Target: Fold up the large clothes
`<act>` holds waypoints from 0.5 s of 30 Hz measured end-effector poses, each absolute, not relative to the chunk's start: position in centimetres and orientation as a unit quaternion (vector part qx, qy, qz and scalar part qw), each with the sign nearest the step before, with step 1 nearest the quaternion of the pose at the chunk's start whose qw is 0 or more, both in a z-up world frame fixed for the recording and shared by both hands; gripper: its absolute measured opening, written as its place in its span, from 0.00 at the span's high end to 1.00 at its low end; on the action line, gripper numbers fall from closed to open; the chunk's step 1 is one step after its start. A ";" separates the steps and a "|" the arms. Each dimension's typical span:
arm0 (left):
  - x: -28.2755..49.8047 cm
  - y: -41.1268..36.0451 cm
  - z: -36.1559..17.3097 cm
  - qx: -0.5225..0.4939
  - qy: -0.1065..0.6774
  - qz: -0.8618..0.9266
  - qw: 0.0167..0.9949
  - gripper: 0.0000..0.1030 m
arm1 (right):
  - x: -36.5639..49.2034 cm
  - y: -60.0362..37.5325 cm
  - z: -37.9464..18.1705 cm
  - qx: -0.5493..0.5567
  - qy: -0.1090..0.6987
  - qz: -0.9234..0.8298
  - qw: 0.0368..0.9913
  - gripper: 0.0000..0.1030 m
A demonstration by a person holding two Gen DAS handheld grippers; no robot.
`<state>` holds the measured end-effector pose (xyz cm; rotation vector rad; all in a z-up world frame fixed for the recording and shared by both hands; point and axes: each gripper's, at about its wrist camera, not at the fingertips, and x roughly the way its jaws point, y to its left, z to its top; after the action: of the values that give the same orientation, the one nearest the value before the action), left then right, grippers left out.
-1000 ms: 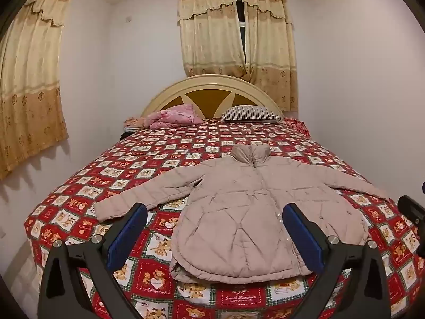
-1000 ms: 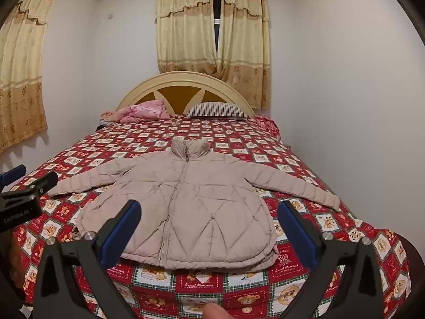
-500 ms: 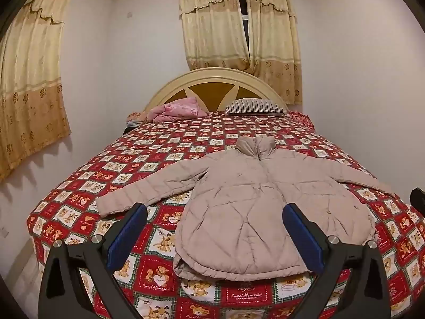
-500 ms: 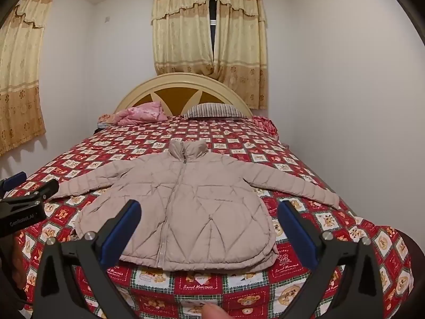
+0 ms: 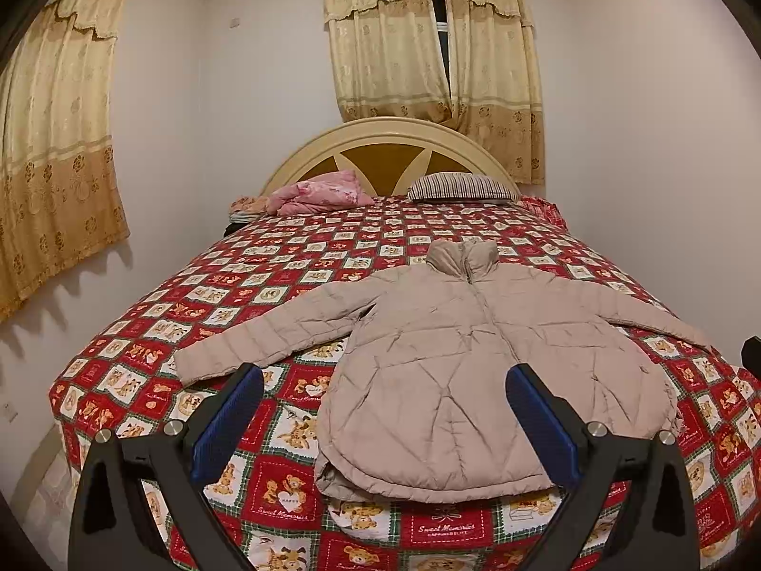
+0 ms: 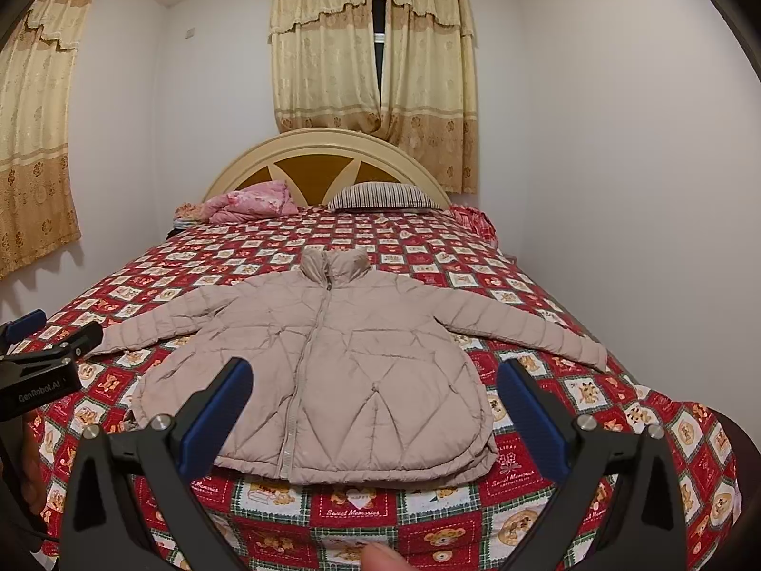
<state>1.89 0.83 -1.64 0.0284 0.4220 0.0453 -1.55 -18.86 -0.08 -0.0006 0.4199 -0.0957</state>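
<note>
Jacket [image 5: 480, 361], a beige quilted puffer, lay face up and zipped near the foot edge of the bed [image 5: 157, 333], collar toward the headboard [image 5: 380, 152] and both sleeves spread out toward the left and right edges of the patterned bedspread. I held both claws clear of the fabric, short of the foot edge. My left gripper [image 5: 385, 418] had its jaws spread wide with nothing between them, and my right gripper [image 6: 375, 416] stood likewise parted and empty. In the right wrist view the left gripper's body appeared at the frame's left edge, beside the left sleeve cuff [image 6: 114, 338]. Compared with one second earlier, the jacket had not moved; only my viewpoints had shifted slightly, the left camera tilting so that the garment sat a little lower and more fully in frame. I judged this as the end of positioning, with no fold begun. A fingertip [image 6: 380, 556] showed at the bottom of the right view. Pillows [image 5: 461, 188] and a pink bundle [image 5: 318, 192] rested at the head edge, well apart from the work area. The likely first step was taking a sleeve and laying it across the chest; puffy fill may spring back.
</note>
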 end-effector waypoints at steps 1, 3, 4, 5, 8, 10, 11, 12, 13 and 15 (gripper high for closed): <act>1.9 0.9 -1.6 0.014 0.209 0.022 0.977 0.01 | -1.6 -18.9 -0.1 0.000 0.209 -0.048 0.977 0.00; 1.9 0.8 -1.6 0.014 0.209 0.023 0.977 0.01 | -1.5 -18.9 -0.1 0.000 0.209 -0.047 0.977 0.00; 1.9 0.8 -1.7 0.014 0.209 0.023 0.977 0.01 | -1.5 -18.9 -0.1 0.000 0.209 -0.048 0.977 0.00; 1.9 0.7 -1.7 0.014 0.209 0.023 0.977 0.01 | -1.5 -18.9 -0.1 0.000 0.209 -0.047 0.977 0.00; 2.0 0.9 -1.7 0.014 0.209 0.024 0.977 0.01 | -1.5 -18.8 -0.1 0.000 0.209 -0.048 0.977 0.00; 2.0 0.9 -1.7 0.014 0.209 0.024 0.977 0.01 | -1.5 -18.8 -0.1 0.000 0.209 -0.049 0.977 0.00; 2.0 0.9 -1.7 0.014 0.209 0.024 0.978 0.01 | -1.5 -18.8 -0.1 -0.001 0.209 -0.048 0.977 0.00; 2.0 1.0 -1.7 0.014 0.209 0.023 0.978 0.01 | -1.6 -18.8 -0.1 -0.001 0.209 -0.047 0.977 0.00; 2.0 1.0 -1.7 0.014 0.209 0.023 0.978 0.01 | -1.5 -18.8 -0.1 0.000 0.209 -0.048 0.977 0.00; 2.0 1.0 -1.7 0.014 0.209 0.024 0.977 0.01 | -1.5 -18.8 -0.1 0.000 0.208 -0.048 0.977 0.00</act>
<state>1.99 0.99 -1.66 0.0285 0.4215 0.0477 -1.49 -18.84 -0.12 -0.0002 0.4201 -0.0967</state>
